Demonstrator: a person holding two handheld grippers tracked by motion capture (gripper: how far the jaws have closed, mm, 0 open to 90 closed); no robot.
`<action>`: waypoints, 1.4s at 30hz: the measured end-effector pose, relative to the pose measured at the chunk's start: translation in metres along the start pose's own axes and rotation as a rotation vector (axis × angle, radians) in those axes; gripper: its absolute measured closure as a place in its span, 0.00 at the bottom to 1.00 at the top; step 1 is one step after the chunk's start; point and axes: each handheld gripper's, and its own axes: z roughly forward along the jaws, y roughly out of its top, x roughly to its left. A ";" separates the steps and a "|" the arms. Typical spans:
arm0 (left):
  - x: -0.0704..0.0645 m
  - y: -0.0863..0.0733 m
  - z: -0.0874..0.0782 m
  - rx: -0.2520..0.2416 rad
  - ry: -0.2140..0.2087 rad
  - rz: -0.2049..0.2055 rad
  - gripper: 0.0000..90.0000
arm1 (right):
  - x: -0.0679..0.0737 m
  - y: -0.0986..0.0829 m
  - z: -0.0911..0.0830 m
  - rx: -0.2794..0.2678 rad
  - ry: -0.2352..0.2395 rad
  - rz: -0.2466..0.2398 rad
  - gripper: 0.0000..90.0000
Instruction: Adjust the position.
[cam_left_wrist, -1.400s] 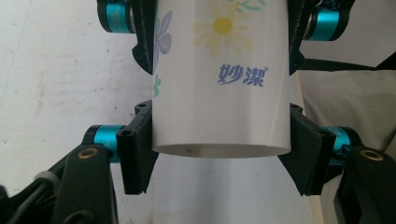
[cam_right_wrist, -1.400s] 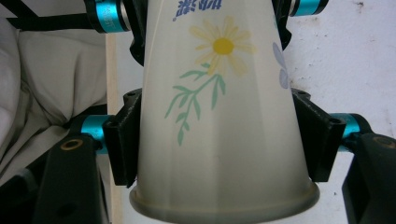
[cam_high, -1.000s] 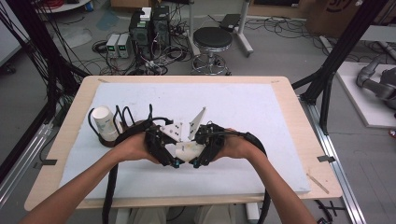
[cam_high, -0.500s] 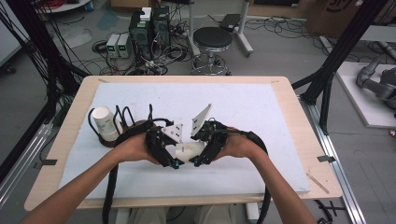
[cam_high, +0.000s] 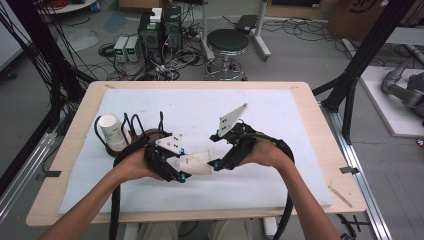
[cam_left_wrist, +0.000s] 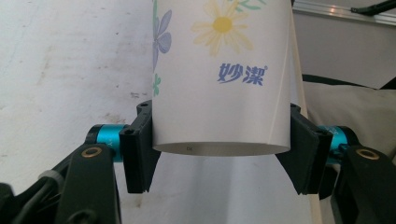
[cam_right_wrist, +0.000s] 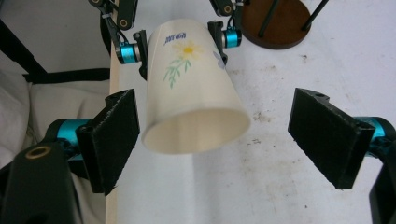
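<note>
A white paper cup (cam_left_wrist: 219, 79) printed with flowers and blue characters lies sideways in the air, its base toward my left gripper (cam_left_wrist: 222, 151), which is shut on it near the base. In the high view the cup (cam_high: 199, 161) hangs between both hands above the white mat. My right gripper (cam_right_wrist: 215, 140) stands open at the cup's open mouth (cam_right_wrist: 196, 126). Its left pad (cam_right_wrist: 114, 135) is close beside the rim and its right pad (cam_right_wrist: 327, 135) stands well apart. The left gripper (cam_right_wrist: 180, 44) shows beyond, clamping the cup's base.
A second paper cup (cam_high: 112, 131) sits upside down on a black wire rack with a round wooden base (cam_right_wrist: 275, 23) at the mat's left. The white mat (cam_high: 280, 120) covers most of the wooden table (cam_high: 320, 115). The table's front edge is close behind the hands.
My right gripper has drawn back a little to the right of the cup, and its grey plate now tilts up higher. The left gripper still holds the cup in about the same place.
</note>
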 end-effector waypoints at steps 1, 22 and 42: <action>0.000 -0.002 -0.002 -0.011 0.003 0.001 0.41 | 0.000 -0.002 -0.001 -0.007 -0.001 0.005 0.19; -0.003 -0.031 -0.016 -0.374 0.009 -0.127 0.41 | 0.003 -0.049 0.008 -0.248 -0.006 0.121 0.19; -0.011 -0.037 -0.002 -0.546 -0.016 -0.133 0.41 | 0.013 -0.057 0.030 -0.437 0.051 0.151 0.19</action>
